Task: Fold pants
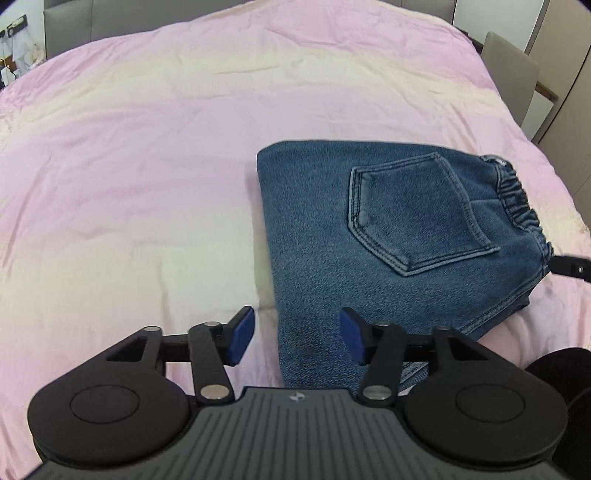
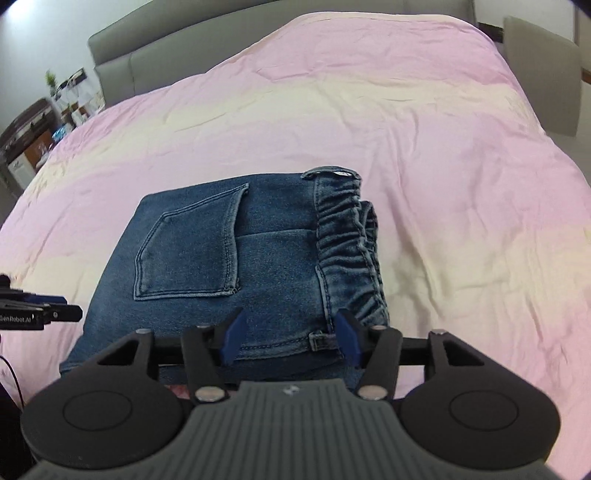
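One pair of blue denim pants (image 1: 373, 236) lies folded on the bed, nearer its front edge than the headboard end. One back pocket (image 1: 417, 214) shows on the top layer, and one gathered elastic waistband (image 2: 349, 251) along the side of the bundle. Two grippers are in view: the left gripper (image 1: 297, 334) and the right gripper (image 2: 290, 339), each with two blue-padded fingers. One pink bedsheet (image 1: 147, 147) covers the bed, and one grey headboard (image 2: 258, 22) stands at its far edge.

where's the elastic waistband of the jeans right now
The gathered elastic waistband runs along the right edge of the folded blue denim pants on the pink bedsheet, just ahead of the open right gripper.
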The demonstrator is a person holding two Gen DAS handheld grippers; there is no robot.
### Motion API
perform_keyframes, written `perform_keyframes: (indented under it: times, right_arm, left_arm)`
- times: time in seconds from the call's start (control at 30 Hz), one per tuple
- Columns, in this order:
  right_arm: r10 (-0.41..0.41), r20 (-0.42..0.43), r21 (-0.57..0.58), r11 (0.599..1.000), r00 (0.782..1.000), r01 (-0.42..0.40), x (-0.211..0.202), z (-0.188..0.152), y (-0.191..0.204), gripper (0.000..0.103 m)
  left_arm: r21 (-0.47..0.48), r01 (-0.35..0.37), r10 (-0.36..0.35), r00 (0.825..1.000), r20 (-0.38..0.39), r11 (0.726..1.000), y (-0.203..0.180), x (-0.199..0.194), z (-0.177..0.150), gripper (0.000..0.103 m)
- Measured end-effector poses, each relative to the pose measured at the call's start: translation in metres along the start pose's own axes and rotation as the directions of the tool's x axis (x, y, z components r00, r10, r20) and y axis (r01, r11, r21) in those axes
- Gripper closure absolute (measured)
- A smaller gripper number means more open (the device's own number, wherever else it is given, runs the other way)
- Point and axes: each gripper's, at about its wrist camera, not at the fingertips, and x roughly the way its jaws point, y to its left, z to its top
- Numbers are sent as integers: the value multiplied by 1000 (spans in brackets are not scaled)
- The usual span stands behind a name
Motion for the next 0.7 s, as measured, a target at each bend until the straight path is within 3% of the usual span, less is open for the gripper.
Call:
perform_keyframes:
  times: [0.07,0.17,0.33,0.37,0.5,0.7]
  right_arm:
    - [13,-7,122,992,1000,-12,-5,-8,-15,39]
    - [56,-25,310,950,998,-45,-3,-22,-37,33]
    - [111,-30,481,873,993,-83,8,-33,-55,26]
    - [111,-28,502,861,993,-82,10,-33,-58,20]
    - [122,-34,552,829,992,-83,23,-33,-67,17]
    - [205,-15,622,768,979,-151,47,-30,-85,18]
  left_arm:
    - [-10,5,-5,1000,22,1000,-1,-5,0,27]
    - [-34,19,-18,999,32,999,0,-5,1,24]
    - [-84,50,-46,998,53,995,5,-1,3,22]
    - [-112,67,-61,996,62,991,8,2,5,22]
    - [-271,155,-139,987,77,950,26,20,8,22]
    - [-385,245,-237,969,68,890,33,53,15,22]
